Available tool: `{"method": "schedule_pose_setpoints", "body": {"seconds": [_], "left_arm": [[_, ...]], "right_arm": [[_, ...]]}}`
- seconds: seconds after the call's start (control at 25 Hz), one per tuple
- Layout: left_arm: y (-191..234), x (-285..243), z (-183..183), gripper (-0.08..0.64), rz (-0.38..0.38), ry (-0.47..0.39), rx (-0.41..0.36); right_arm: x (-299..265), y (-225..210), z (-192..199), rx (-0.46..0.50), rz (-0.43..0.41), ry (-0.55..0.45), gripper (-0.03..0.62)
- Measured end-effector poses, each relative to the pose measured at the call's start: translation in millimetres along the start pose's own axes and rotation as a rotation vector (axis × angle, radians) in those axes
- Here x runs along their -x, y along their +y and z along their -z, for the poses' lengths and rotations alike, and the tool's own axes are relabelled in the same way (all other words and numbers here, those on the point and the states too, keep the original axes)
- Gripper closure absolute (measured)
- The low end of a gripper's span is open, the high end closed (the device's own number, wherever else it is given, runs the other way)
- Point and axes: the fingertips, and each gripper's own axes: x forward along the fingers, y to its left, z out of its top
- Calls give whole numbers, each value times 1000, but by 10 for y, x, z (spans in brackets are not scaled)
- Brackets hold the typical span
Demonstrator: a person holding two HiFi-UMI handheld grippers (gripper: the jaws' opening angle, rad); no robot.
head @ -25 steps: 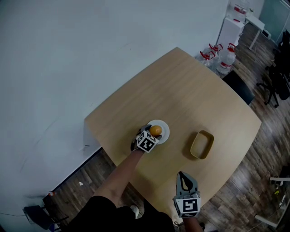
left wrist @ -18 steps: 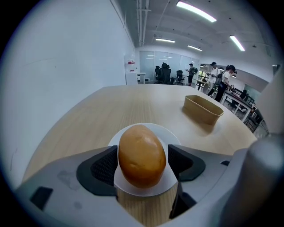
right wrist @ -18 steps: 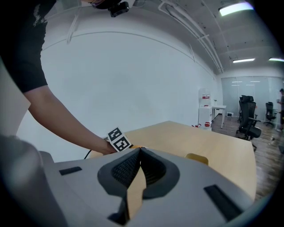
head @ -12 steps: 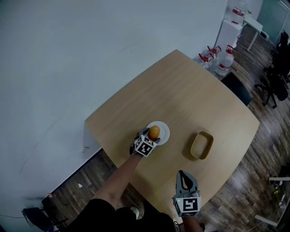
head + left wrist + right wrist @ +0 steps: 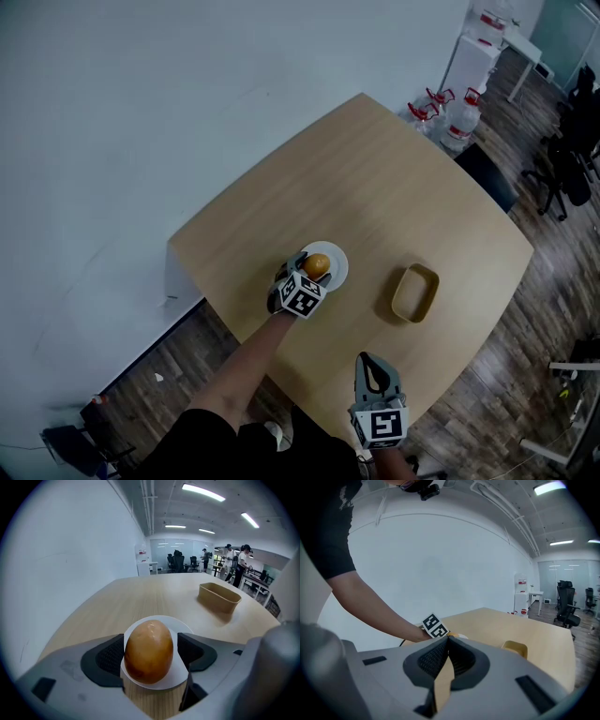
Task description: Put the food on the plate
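An egg-shaped golden-brown bread roll (image 5: 316,265) (image 5: 149,651) rests on a small white plate (image 5: 336,258) (image 5: 182,626) near the table's left edge. My left gripper (image 5: 311,270) (image 5: 149,657) is open, its jaws on either side of the roll. The left pad sits against the roll, and a sliver of plate shows between the roll and the right pad. My right gripper (image 5: 375,367) (image 5: 446,656) hangs over the table's near edge, shut with nothing in it, pads pressed together.
A tan oblong tray (image 5: 414,292) (image 5: 219,596) (image 5: 514,648) lies empty to the right of the plate on the wooden table (image 5: 375,187). Past the far corner stand water bottles (image 5: 450,117), a white cabinet (image 5: 478,52) and office chairs (image 5: 562,169). The wall runs along the left.
The roll and the left gripper stay at the plate; the whole scene shifts slightly in the head view. The right gripper holds its place.
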Motion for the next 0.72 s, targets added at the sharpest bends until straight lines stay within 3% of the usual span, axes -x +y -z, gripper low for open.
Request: {"method": "schedule_pose_setpoints", "body": {"seconds": [0.28, 0.56, 0.72], "left_arm": [[12, 27, 52, 233, 7, -4, -75], [35, 92, -12, 233, 44, -20, -13], [29, 165, -1, 233, 38, -16, -39]], "right_arm": [[-17, 95, -2, 10, -13, 3, 532], [-15, 92, 26, -13, -14, 4, 532], [24, 107, 54, -38, -8, 18, 532]]}}
